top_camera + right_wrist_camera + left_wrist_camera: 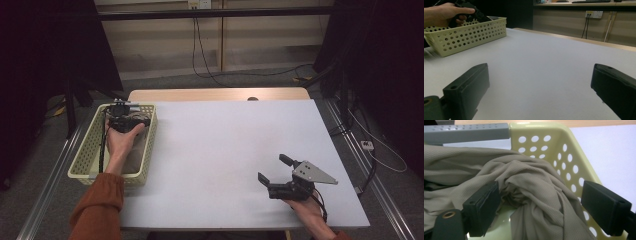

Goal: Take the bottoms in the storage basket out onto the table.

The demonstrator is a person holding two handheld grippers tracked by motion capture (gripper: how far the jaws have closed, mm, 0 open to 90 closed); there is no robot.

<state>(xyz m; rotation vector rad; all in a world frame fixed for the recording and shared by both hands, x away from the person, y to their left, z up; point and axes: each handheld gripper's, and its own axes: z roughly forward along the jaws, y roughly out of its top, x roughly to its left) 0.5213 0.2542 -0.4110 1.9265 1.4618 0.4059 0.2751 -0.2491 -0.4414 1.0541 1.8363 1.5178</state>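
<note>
the left hand (pixel 120 140) holds the left gripper (pixel 125 119) down inside the basket (pixel 82 160) at the table's (pixel 225 135) left edge. the right gripper (pixel 274 172) rests near the front right corner, jaws apart.

We list one table (pixel 225 150), white-topped with a bare wooden strip along its far edge. On it we record one pale yellow perforated basket (pixel 85 160) at the left edge, overhanging it slightly, holding a crumpled beige cloth (pixel 529 185).
</note>
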